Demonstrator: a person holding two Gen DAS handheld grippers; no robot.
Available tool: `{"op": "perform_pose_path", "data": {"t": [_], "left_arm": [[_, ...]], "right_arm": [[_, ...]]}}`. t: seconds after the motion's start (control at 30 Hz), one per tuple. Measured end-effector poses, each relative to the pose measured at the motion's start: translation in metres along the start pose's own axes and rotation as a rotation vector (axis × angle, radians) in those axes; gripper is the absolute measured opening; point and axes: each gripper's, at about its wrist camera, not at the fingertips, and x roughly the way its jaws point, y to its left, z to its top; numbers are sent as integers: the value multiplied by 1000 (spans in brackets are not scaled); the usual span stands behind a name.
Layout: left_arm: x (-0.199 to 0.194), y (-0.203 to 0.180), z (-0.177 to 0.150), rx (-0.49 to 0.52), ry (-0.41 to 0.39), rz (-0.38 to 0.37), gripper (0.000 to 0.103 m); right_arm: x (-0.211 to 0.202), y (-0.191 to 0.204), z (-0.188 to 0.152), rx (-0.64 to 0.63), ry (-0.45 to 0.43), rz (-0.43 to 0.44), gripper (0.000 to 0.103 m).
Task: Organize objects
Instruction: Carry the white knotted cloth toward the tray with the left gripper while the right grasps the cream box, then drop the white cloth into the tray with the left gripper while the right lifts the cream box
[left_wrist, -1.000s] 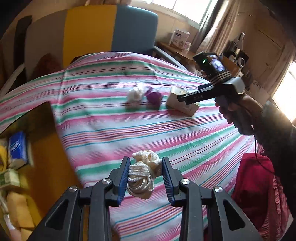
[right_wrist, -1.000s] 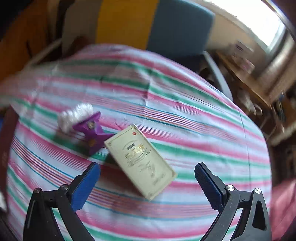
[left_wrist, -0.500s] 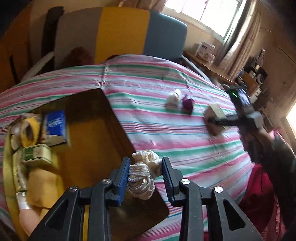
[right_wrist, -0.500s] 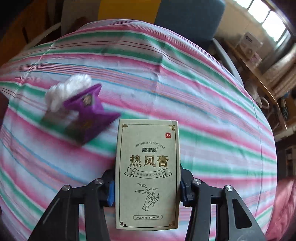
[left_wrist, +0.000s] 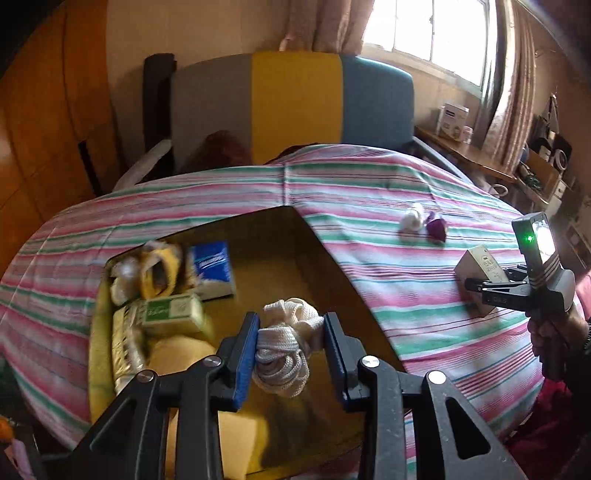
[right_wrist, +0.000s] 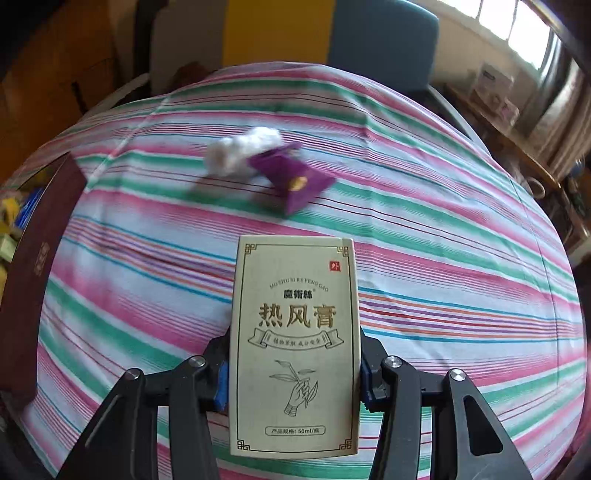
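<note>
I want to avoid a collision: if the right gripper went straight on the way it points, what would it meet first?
Probably the purple folded pouch, beside the white fluffy ball on the striped tablecloth. The right gripper holds the beige printed carton; depth is unclear.

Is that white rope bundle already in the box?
Not yet: the left gripper holds the rope bundle above the open box, off its floor.

Ahead of the tool, a pink, green and white striped cloth covers the surface. Beyond it stands a grey, yellow and blue upholstered chair. Up right, a bright curtained window; left, orange-brown wooden panelling.
</note>
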Motion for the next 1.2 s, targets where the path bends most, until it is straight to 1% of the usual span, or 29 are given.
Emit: {"op": "perform_pose_path", "data": {"t": [0.1,0.3,0.6,0.67,0.7,0.8,0.83,0.87,1.0,1.13,1.2], "left_arm": [[-4,10,-7,-14,2,21,35],[-9,26,-17,-41,8,51,35],[-8,43,-26,-74,26,64,35],[-7,51,-28,-109,38,35,35],[-7,57,-30,-140,47,7,35],[-5,80,-30,-274,66,-117,35],[-3,87,-29,-312,70,-150,34],[-3,91,-26,-331,68,-162,35],[8,97,-6,-356,61,-204,35],[30,85,19,-330,61,-219,35],[47,78,33,-316,71,-229,35]], "right_arm": [[3,5,-4,-17,0,-19,51],[3,2,-5,-17,-5,-22,51],[3,4,-6,-17,-9,-32,51],[4,3,-6,-18,-9,-32,51],[4,3,-6,-18,-9,-31,51],[5,3,-6,-20,-10,-33,51],[5,3,-6,-21,-9,-35,51],[5,3,-5,-22,-9,-35,51],[5,5,-5,-26,-9,-37,51],[5,5,-5,-28,-8,-33,51],[4,4,-5,-27,-8,-31,51]]}}
